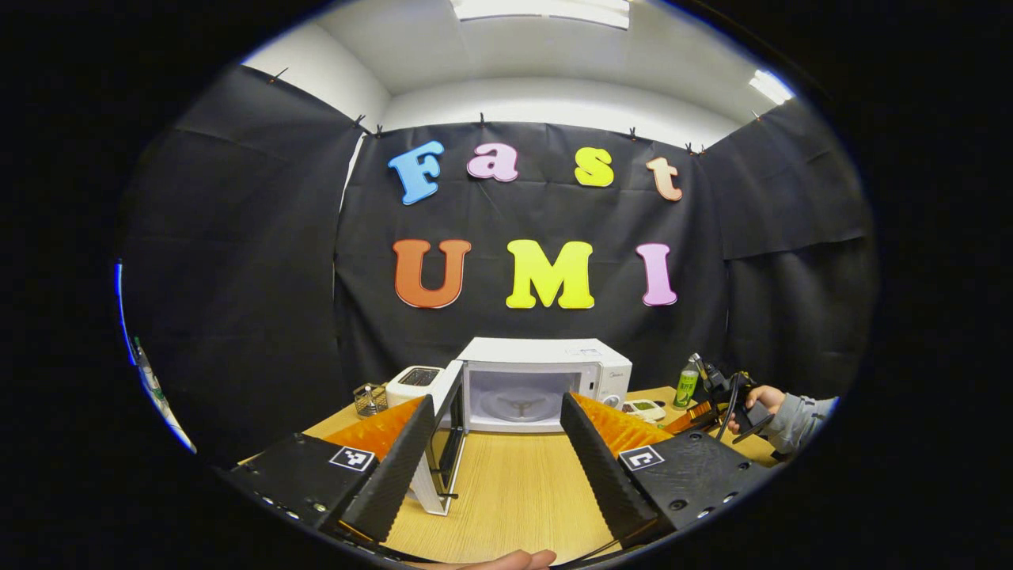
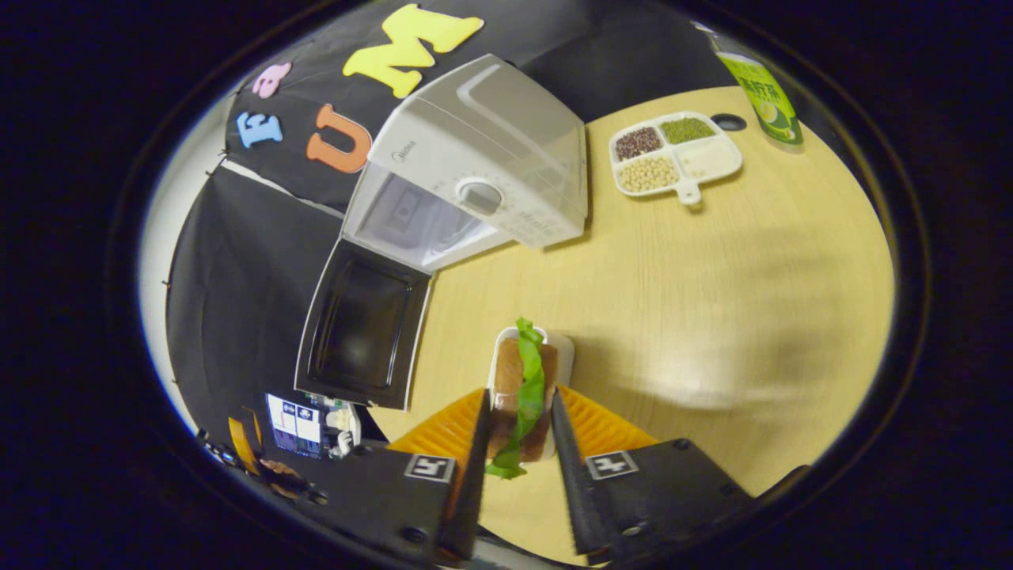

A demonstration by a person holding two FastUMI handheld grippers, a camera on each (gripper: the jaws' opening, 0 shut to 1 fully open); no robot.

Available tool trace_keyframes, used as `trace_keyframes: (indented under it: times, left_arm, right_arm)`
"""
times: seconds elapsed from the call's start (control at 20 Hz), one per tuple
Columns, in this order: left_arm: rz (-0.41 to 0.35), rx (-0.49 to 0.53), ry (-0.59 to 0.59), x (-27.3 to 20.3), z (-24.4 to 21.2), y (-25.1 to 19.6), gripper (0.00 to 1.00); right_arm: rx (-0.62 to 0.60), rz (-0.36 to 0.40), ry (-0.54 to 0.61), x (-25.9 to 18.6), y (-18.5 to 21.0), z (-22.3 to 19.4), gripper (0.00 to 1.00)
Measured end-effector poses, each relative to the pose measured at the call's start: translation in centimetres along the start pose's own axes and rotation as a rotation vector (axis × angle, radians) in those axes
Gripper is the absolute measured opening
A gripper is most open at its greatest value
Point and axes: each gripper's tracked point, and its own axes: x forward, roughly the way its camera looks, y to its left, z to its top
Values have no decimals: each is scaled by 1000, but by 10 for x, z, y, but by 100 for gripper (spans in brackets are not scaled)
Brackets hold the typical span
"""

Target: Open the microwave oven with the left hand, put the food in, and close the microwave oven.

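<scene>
Microwave oven (image 1: 546, 384) door (image 1: 445, 435) open; left tool (image 1: 498, 451) spread, right tool (image 2: 518, 443) pinching one food tray (image 2: 526, 388).

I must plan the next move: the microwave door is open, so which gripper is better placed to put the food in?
Probably right. The right gripper is closed on the food, while the left gripper is open and empty before the microwave.

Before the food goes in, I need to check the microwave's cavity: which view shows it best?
The left gripper view: it faces the microwave head-on, open cavity and turntable visible. The right gripper view sees the microwave tilted, cavity foreshortened.
</scene>
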Motion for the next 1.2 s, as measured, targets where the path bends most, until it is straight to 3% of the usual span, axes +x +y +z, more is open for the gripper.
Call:
trace_keyframes:
  times: [0.05, 0.1, 0.15, 0.6, 0.65, 0.7, 0.9, 1.2]
  left_arm:
    - [3, 4, 9, -1, -1, 3, 96]
    - [5, 7, 11, -1, -2, 5, 96]
    - [4, 6, 7, -2, -1, 5, 96]
    - [-30, -26, -11, -11, -5, 13, 95]
    - [-35, -30, -15, -12, -6, 16, 90]
    - [-34, -32, -16, -14, -7, 19, 95]
    - [-53, -36, -41, -19, -7, 27, 95]
    - [-78, -45, -55, -25, -14, 40, 95]
  right_arm:
    - [5, -7, 10, -3, 2, -4, 35]
    - [-13, -12, 9, -6, 5, -5, 27]
    - [-33, -20, 4, -11, 11, -9, 35]
    - [-386, -159, -134, -49, 73, -26, 35]
    - [-441, -183, -151, -49, 80, -28, 35]
    - [-499, -209, -165, -48, 87, -28, 35]
    - [-727, -290, -189, -27, 117, -43, 34]
    - [-934, -360, -285, 22, 172, -43, 33]
